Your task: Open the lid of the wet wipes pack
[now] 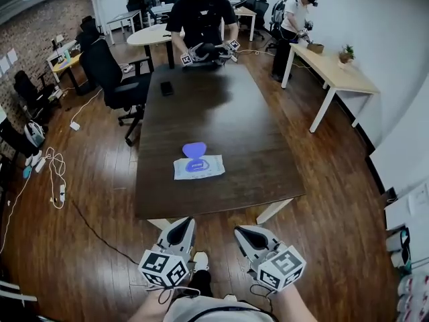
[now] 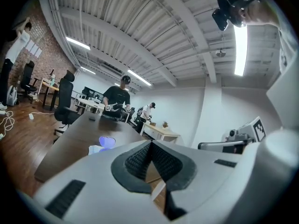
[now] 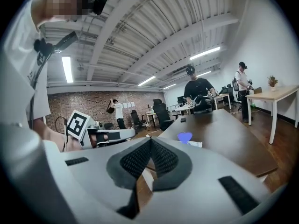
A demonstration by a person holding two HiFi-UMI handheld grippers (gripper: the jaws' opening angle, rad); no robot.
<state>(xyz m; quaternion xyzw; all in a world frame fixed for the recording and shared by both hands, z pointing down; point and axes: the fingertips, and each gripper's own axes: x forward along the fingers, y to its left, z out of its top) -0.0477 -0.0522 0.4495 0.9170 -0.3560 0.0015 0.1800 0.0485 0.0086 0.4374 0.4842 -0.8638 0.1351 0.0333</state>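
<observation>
The wet wipes pack (image 1: 198,168) lies flat on the dark table (image 1: 228,119), near its front edge. Its blue lid (image 1: 194,149) stands up, hinged open. My left gripper (image 1: 186,221) and right gripper (image 1: 240,230) hang side by side off the table's near edge, well short of the pack. Both point toward it, and both are shut with nothing between the jaws. In the left gripper view the closed left gripper (image 2: 150,143) has the lid (image 2: 107,142) far ahead to its left. In the right gripper view the closed right gripper (image 3: 150,140) has the lid (image 3: 185,136) ahead to its right.
A person (image 1: 201,15) stands at the table's far end holding marker-cube grippers. A small black object (image 1: 167,88) lies on the far part of the table. A black office chair (image 1: 110,79) stands at the table's left, cables (image 1: 53,176) lie on the floor, and a light desk (image 1: 335,72) is at the right.
</observation>
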